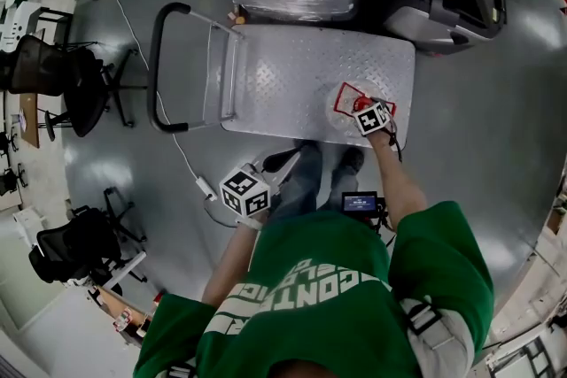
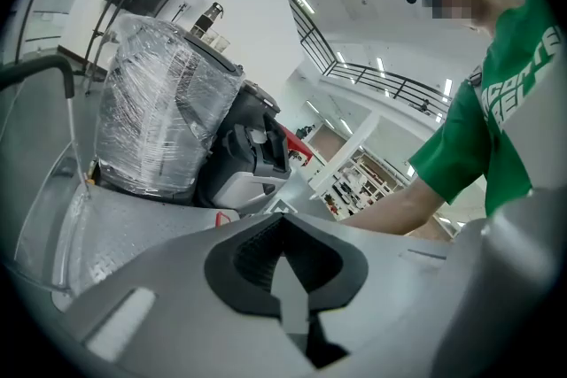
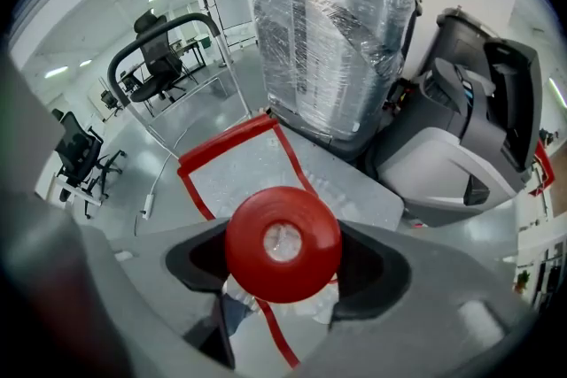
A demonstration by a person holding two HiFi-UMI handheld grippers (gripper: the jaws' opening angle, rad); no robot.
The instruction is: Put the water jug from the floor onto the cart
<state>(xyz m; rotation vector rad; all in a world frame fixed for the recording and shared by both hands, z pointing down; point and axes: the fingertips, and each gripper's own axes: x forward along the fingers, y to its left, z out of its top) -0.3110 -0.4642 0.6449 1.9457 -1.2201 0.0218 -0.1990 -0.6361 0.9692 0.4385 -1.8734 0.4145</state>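
We log the right gripper [image 1: 367, 111] clamped on the red cap [image 3: 283, 243] of the water jug [image 1: 353, 98], which sits upright directly beneath it over the cart's [image 1: 283, 75] near right corner; the left gripper [image 2: 292, 274] is pinched together, empty, farther back.

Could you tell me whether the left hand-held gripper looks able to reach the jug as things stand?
Probably yes. The left hand-held gripper is empty, and nothing shows between it and the jug over the cart. But the right hand-held gripper clamps the cap, so only the body is free.

one jug [image 1: 350, 102], one cart [image 1: 292, 75], two tools [image 2: 285, 270] [image 3: 283, 243], two chairs [image 1: 53, 71] [image 1: 75, 248]
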